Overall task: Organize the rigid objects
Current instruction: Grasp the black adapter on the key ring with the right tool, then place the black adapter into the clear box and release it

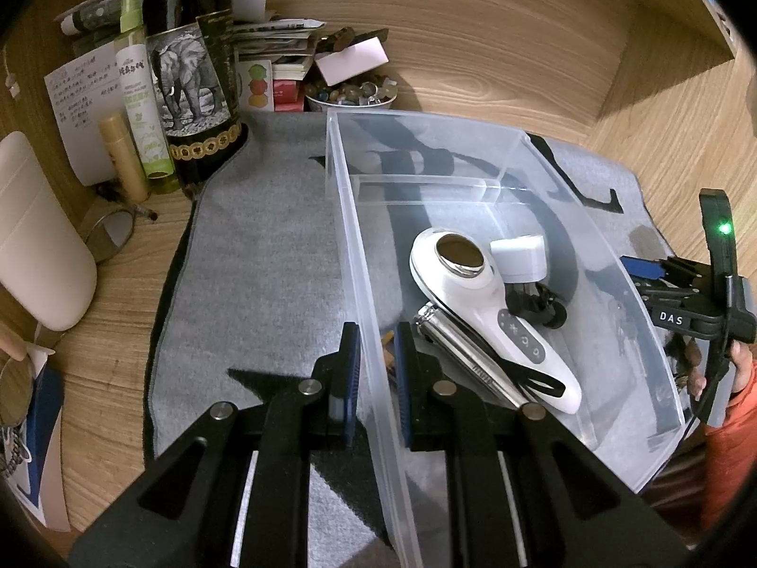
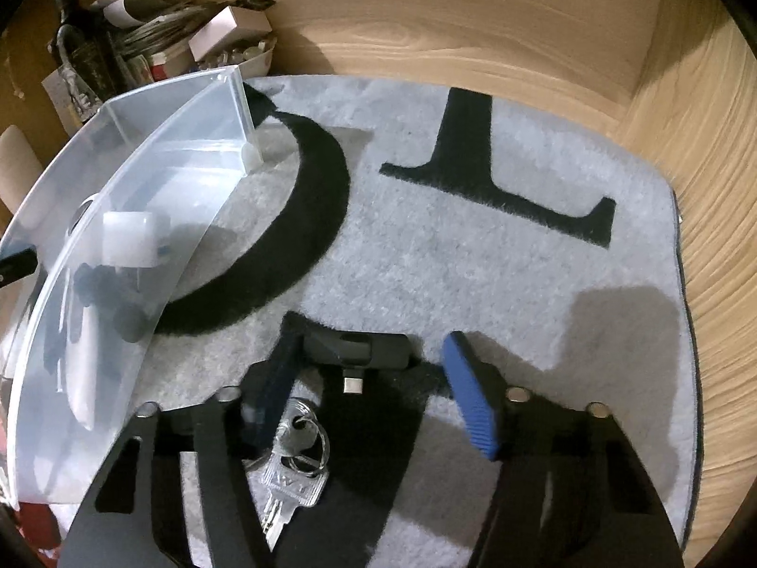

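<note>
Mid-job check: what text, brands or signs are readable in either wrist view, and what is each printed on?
"DAS": white letters on the right tool.
Large black letter shapes woven into the grey mat: not clear as a word.
Key stamp, wine bottle label, green spray bottle, handwritten note: too small or blurred to read.

free: grey mat point(image 2: 473, 260) right (wide) | blocked: bin wall point(image 2: 156, 217) left

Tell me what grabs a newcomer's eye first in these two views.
The clear plastic bin on the grey mat, its side wall clamped by the left gripper, with a white handheld device inside. Beside the bin, the right gripper straddles a black adapter with keys.
</note>
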Demonstrator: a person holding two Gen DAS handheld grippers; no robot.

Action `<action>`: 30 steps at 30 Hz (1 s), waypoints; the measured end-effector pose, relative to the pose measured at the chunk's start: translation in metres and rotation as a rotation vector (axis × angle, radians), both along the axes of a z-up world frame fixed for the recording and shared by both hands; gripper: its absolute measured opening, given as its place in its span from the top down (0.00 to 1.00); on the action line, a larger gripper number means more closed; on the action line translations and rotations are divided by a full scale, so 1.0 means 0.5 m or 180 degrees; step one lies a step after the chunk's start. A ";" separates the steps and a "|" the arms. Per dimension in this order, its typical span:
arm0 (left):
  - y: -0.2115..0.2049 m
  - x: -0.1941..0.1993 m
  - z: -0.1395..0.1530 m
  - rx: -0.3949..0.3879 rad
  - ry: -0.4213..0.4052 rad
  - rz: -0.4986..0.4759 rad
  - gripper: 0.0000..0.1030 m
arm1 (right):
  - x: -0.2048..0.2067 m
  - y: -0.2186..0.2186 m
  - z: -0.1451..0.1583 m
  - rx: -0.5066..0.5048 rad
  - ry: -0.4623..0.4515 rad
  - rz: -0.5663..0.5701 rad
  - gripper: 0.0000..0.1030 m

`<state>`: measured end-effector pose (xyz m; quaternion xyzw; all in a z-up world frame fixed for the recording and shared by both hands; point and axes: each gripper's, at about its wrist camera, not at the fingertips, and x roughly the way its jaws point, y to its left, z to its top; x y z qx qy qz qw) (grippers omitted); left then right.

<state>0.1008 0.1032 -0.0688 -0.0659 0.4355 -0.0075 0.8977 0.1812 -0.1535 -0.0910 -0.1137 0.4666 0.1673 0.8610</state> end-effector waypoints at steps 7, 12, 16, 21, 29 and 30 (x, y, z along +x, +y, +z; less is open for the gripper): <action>0.000 0.000 0.000 0.0013 0.0000 0.0005 0.87 | -0.013 0.007 0.007 -0.0045 -0.0110 0.0006 0.60; -0.002 0.000 0.000 0.0025 -0.0001 0.0001 0.87 | -0.029 0.014 0.041 0.0049 -0.0258 0.0062 0.60; -0.002 -0.001 -0.001 0.0019 -0.0001 0.0004 0.87 | -0.045 0.028 0.078 0.0127 -0.0422 0.0112 0.60; -0.002 0.000 0.000 0.0024 0.0000 0.0001 0.88 | -0.060 0.054 0.122 0.0276 -0.0558 0.0217 0.60; 0.000 0.000 0.000 0.0030 -0.0008 0.0000 0.88 | -0.092 0.114 0.180 0.0444 -0.0772 0.0464 0.60; 0.000 0.000 0.000 0.0028 -0.0008 0.0000 0.88 | -0.094 0.120 0.183 0.0453 -0.0782 0.0492 0.60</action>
